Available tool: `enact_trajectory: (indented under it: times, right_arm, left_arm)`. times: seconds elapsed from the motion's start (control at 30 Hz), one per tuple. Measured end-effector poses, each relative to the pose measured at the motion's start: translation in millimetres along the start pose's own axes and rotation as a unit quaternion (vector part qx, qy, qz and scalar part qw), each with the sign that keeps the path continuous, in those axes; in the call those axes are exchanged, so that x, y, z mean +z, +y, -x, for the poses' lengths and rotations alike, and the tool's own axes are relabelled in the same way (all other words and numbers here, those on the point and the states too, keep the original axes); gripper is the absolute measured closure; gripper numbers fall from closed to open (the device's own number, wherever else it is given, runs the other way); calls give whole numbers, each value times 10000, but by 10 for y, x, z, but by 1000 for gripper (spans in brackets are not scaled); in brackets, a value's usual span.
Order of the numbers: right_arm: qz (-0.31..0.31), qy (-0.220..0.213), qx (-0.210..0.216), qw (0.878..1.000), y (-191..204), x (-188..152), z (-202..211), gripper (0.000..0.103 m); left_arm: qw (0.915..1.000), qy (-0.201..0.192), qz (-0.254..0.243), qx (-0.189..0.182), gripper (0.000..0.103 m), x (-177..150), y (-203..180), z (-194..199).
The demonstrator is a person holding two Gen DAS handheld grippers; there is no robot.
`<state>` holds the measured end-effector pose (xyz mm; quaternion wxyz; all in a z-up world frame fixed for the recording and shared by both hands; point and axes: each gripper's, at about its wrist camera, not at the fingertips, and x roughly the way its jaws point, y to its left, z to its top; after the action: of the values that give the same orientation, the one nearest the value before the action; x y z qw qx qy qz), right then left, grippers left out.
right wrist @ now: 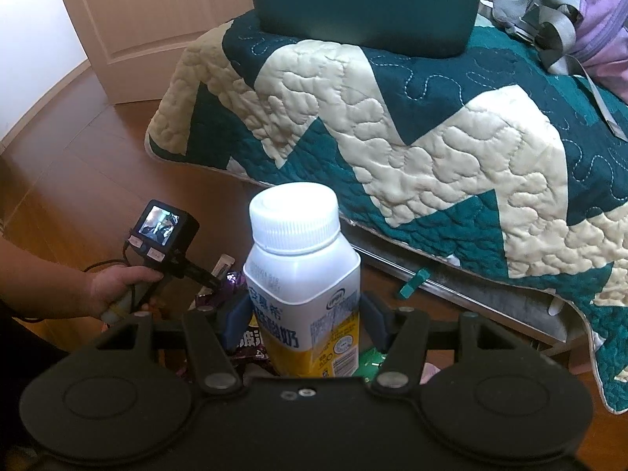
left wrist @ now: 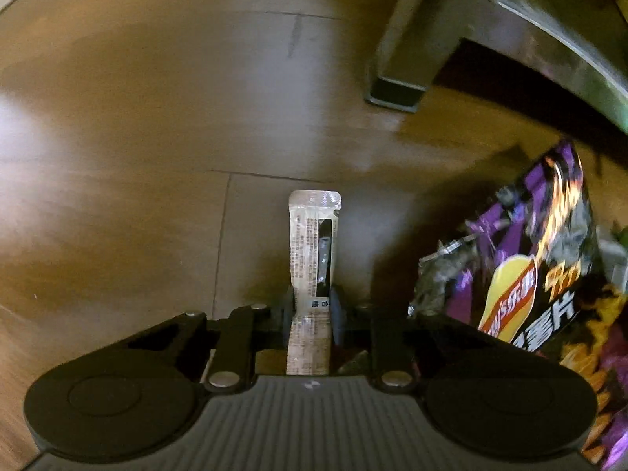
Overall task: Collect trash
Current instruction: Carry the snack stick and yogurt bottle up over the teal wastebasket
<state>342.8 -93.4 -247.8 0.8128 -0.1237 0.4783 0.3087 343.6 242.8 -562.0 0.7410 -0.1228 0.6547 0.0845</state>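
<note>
My left gripper [left wrist: 312, 310] is shut on a narrow silvery sachet wrapper [left wrist: 314, 247] that sticks up between the fingers, above the wooden floor. A purple and black crisp bag [left wrist: 541, 274] lies just to its right. My right gripper [right wrist: 300, 314] is shut on a white and yellow yogurt-drink bottle [right wrist: 302, 286] with a white cap, held upright. The left gripper [right wrist: 165, 243] with its small screen and the hand holding it show in the right wrist view, low at the left, over the same purple bag [right wrist: 235, 278].
A bed with a teal and cream quilt [right wrist: 431, 125] fills the right, a dark teal box [right wrist: 365, 4] and a backpack [right wrist: 569, 11] on it. A grey furniture leg [left wrist: 400, 90] stands on the floor. A green wrapper [right wrist: 369, 361] and a teal clip [right wrist: 412, 282] lie by the bed frame.
</note>
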Motion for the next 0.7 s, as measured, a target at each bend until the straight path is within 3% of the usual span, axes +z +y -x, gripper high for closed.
enact_trajectory:
  times: [0.17,0.37,0.57,0.7]
  right_arm:
    - [68,-45,-93,9999,20,13,28,43]
    - [77,-196,-228,9995,66,60,140,43]
    - [132,-479,-335,9982,214,133,419,43]
    - [100,-858,-429,9953,320,225,744,43]
  left_arm:
    - [9993,-150,321,-78,86,48,214,145]
    - [9961,-677,470,-308,86,-88,388,631]
    - [9878,-1425,441,-449,86,-286,489,1384]
    - [9764,-2066,422,-463,86,-218,471,2091]
